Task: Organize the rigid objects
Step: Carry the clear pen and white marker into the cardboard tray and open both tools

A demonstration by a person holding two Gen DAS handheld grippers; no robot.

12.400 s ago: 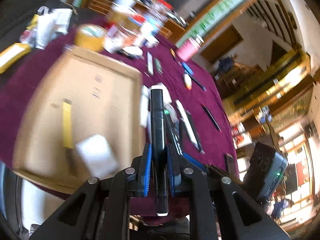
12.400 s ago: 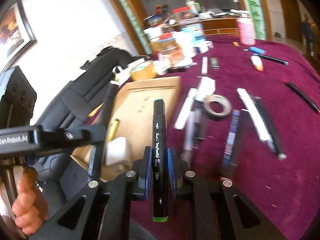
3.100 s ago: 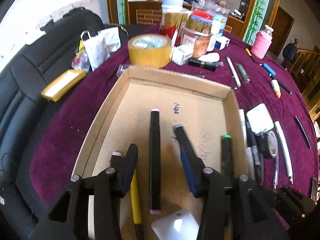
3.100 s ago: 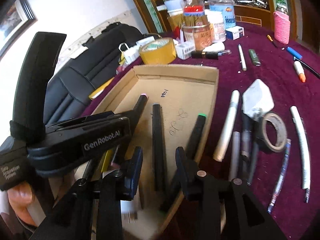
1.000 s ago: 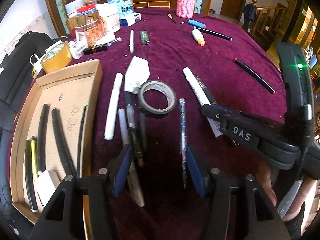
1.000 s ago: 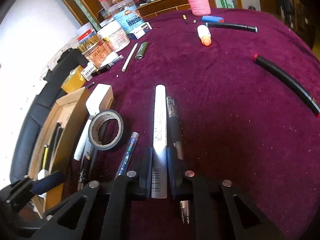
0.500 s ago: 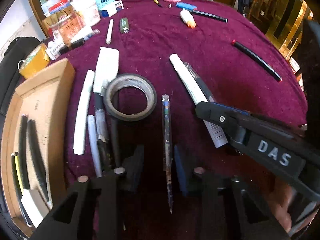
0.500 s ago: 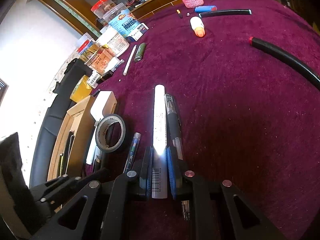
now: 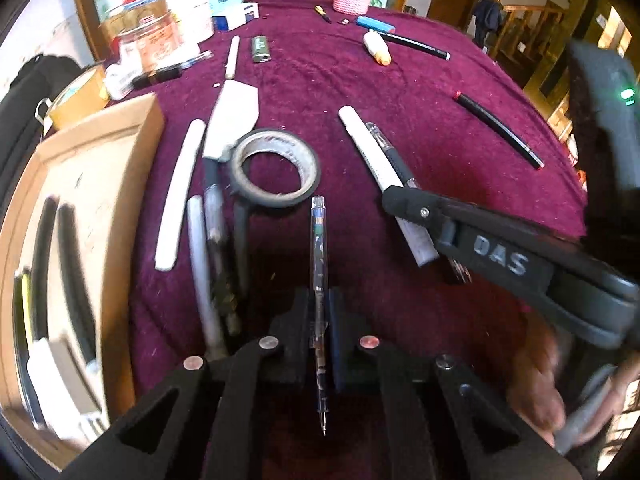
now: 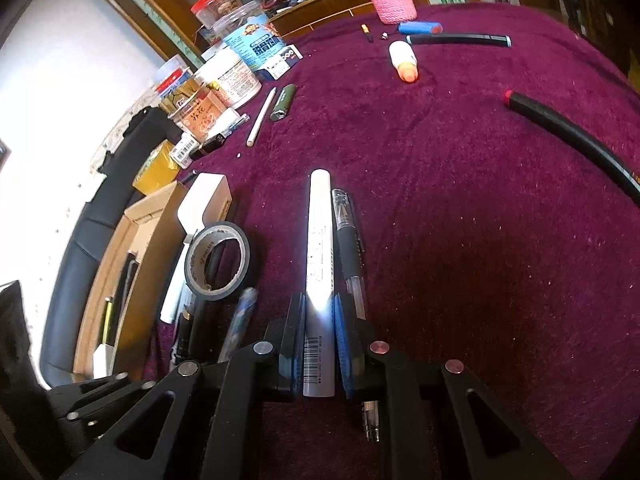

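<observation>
I've got the left hand-held gripper (image 9: 320,336) clamped on the clear pen (image 9: 319,248) and the right hand-held gripper (image 10: 319,344) on the white marker (image 10: 319,264), both mid-desk (image 10: 460,200), so I'd lift straight, level, toward the cardboard box (image 9: 100,168) at the left edge.

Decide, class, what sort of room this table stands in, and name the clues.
Probably a lived-in home, likely a dining or living room: a round table under a maroon velvet cloth, food jars crowded at its edge, a black sofa alongside, and a wooden stair railing beyond.
</observation>
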